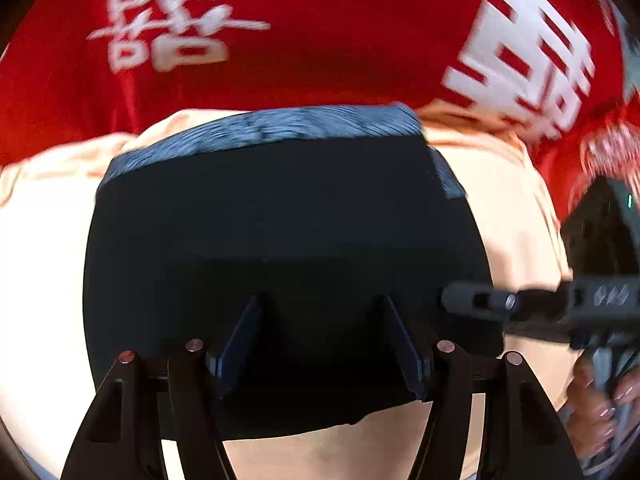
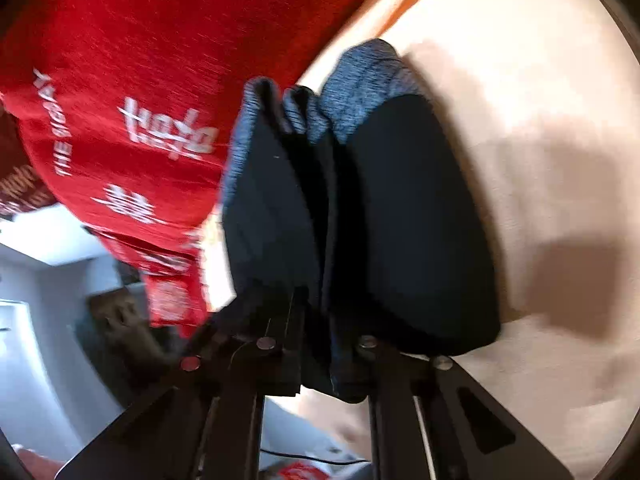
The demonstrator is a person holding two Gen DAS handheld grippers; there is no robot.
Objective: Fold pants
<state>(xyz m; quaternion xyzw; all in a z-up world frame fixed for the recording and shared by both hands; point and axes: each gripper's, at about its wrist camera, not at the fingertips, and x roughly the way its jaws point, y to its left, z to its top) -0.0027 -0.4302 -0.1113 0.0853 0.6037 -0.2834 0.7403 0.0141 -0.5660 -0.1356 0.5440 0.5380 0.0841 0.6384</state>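
Pants (image 1: 280, 220) soft, floppy: right tongs (image 2: 320, 360) clamped on bunched edge, left tongs (image 1: 320, 344) half-open, empty; you grab grey waistband (image 1: 260, 128).

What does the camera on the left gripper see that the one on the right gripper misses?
Only the left view: the right gripper reaching in from the side, with a hand on its handle, and the left gripper, jaws apart above the folded pants.

Only the right view: the pants bunched in layers running into the right gripper's shut jaws, and a room floor beyond the table edge.

Both: dark pants with a grey waistband, the pale table and a red cloth with white lettering.
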